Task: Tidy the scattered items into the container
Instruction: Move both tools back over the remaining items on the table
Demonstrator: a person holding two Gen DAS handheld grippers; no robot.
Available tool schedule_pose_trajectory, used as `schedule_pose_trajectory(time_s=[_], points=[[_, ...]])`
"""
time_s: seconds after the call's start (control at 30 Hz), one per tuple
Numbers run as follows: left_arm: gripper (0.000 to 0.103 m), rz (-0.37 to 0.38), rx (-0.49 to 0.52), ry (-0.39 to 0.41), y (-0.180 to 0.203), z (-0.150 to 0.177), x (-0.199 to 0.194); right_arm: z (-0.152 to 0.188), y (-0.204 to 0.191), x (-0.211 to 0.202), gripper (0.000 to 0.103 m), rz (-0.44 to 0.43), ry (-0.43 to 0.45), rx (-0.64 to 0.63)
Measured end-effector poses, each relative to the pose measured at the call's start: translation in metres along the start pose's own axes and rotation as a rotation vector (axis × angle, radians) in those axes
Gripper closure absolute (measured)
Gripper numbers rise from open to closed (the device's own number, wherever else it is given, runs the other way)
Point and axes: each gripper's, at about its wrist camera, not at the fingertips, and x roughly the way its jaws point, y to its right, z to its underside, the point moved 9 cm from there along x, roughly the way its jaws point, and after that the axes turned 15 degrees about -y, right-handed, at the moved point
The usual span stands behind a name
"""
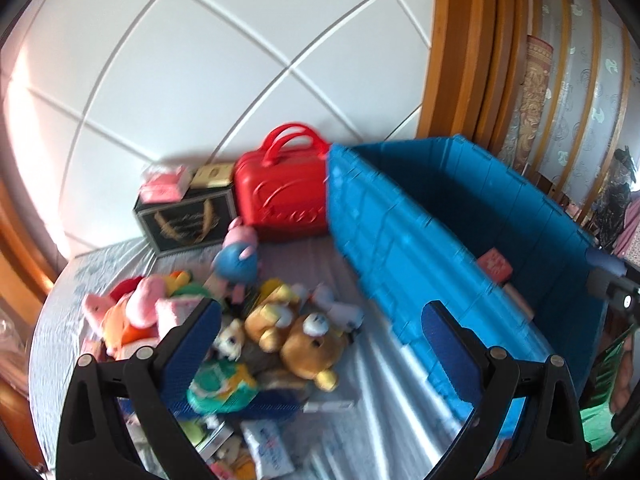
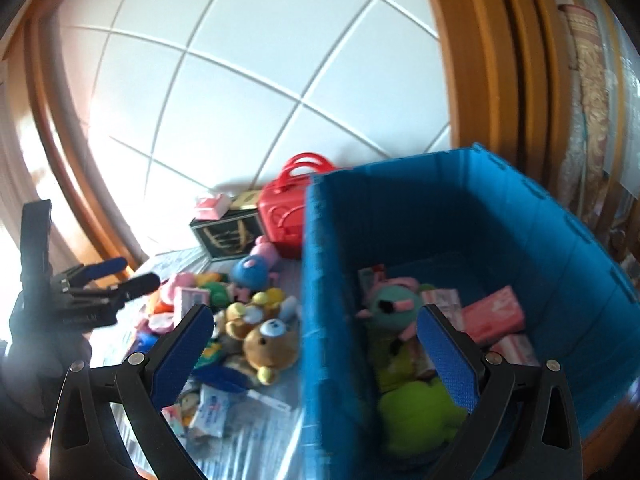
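Observation:
A blue folding crate (image 1: 400,232) stands on the right of the table; in the right wrist view the crate (image 2: 480,216) holds plush toys, a green plush (image 2: 416,412) and pink boxes (image 2: 494,312). A pile of plush toys lies left of it, with a brown bear (image 1: 312,344), also in the right wrist view (image 2: 266,346), and a blue-and-pink plush (image 1: 236,260). My left gripper (image 1: 320,344) is open and empty above the pile. My right gripper (image 2: 316,344) is open and empty over the crate's near left wall. The left gripper also shows in the right wrist view (image 2: 128,276).
A red toy suitcase (image 1: 280,196) and a black gift box (image 1: 188,220) with a pink box on top stand at the back against a white tiled wall. Small packets (image 1: 268,448) lie at the front on the pale tablecloth (image 1: 380,400). Wooden frames rise at right.

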Motion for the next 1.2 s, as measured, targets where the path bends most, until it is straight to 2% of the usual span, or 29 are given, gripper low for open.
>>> schedule_pose_trajectory(time_s=[0.1, 0.37, 0.57, 0.93, 1.2], points=[[0.001, -0.042, -0.004, -0.045, -0.040, 0.042, 0.001, 0.014, -0.038, 0.014, 0.000, -0.017, -0.030, -0.023], [0.001, -0.090, -0.075, -0.137, -0.139, 0.145, -0.005, 0.046, -0.128, 0.046, 0.000, -0.050, -0.084, -0.113], [0.001, -0.092, -0.164, -0.197, -0.194, 0.210, -0.001, 0.064, -0.180, 0.069, 0.000, -0.066, -0.117, -0.165], [0.001, -0.108, -0.251, -0.280, -0.257, 0.306, 0.010, 0.116, -0.242, 0.120, 0.000, -0.094, -0.215, -0.218], [0.001, -0.106, -0.293, -0.397, -0.280, 0.375, 0.049, 0.172, -0.272, 0.173, 0.000, -0.116, -0.324, -0.244]])
